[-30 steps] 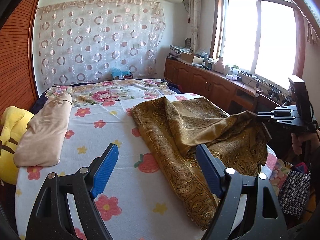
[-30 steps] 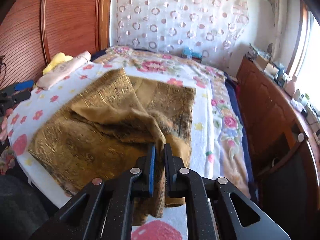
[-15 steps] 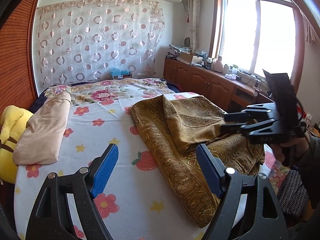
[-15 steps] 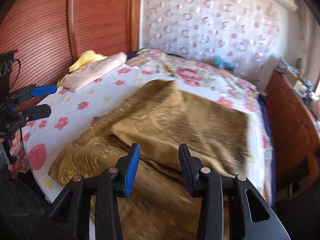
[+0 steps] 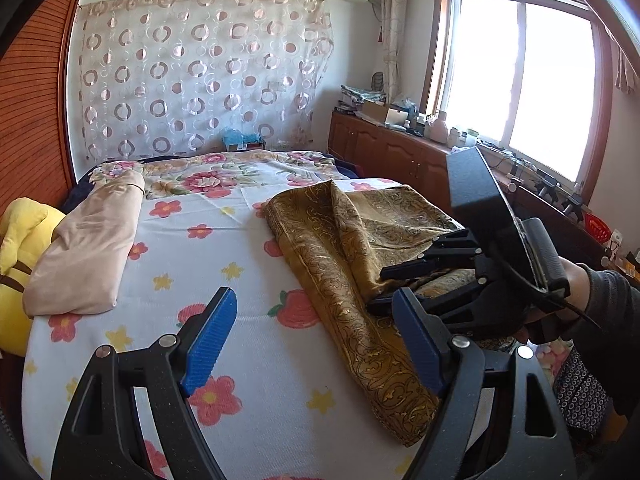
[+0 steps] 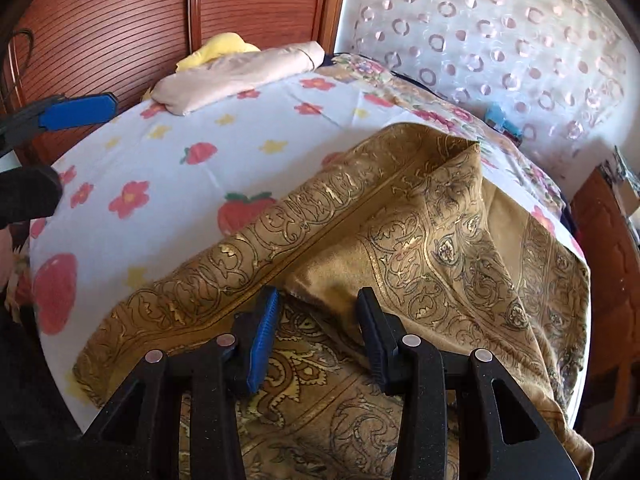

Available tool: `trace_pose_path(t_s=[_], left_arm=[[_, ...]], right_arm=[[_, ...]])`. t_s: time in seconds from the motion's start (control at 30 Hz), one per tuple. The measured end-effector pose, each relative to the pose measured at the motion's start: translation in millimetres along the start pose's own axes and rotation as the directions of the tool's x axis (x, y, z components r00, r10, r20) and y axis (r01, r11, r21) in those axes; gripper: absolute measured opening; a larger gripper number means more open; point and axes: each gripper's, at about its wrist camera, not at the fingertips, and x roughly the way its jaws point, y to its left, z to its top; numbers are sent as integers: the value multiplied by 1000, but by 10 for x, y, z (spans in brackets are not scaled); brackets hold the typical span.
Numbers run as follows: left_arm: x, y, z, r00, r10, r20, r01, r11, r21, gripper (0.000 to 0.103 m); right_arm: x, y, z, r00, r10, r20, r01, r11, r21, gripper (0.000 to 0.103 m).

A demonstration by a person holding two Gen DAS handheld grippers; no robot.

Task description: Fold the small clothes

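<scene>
Here the gold patterned cloth (image 6: 420, 240) lies on the flowered bedsheet (image 5: 208, 264) toward the near right side of the bed, partly doubled over itself, with one long bordered edge running out flat toward the bed's near corner and a loose flap heaped on top. It looks thin, soft and limp, with a slight sheen that suggests it may slide over itself, so a fold will likely sag and drift unless a hem is pinched firmly and the rest is allowed to drag flat. The sensible hold, as I judge it, is on a corner or the bordered edge, not the bunched middle, which would only lift a lump.

The right gripper (image 6: 318, 312) is tilted down close over the cloth where the folded flap meets the lower layer; its jaws have just been opening and stand partly apart, with cloth lying below and between them but not pinched, so it holds nothing. From the left wrist view the same tool shows just over the fabric's right part, in a person's hand. The left gripper (image 5: 316, 336) hangs wide apart and empty above the bare sheet, just beside the cloth's left border.

Further off, a beige folded garment (image 5: 88, 248) rests at the bed's left edge, well apart, with a yellow plush toy (image 5: 20, 248) beside it
</scene>
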Motion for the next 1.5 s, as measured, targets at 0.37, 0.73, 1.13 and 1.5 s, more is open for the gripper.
trace_pose_path(t_s=[0.37, 0.73, 1.13, 1.5], left_arm=[[0, -16, -33, 1000, -9, -9, 9, 1000, 8, 81], [70, -70, -73, 999, -25, -34, 25, 1000, 13, 81], [136, -143, -138, 997, -43, -63, 45, 999, 31, 81], [165, -222, -161, 996, -44, -75, 47, 998, 44, 81]], right_arm=[[-240, -411, 168, 982, -158, 101, 155, 987, 38, 6], [-208, -1623, 513, 908, -418, 22, 402, 885, 235, 5], [225, -1659, 853, 865, -495, -79, 493, 813, 308, 31], [-415, -1135, 10, 934, -356, 36, 327, 890, 319, 34]])
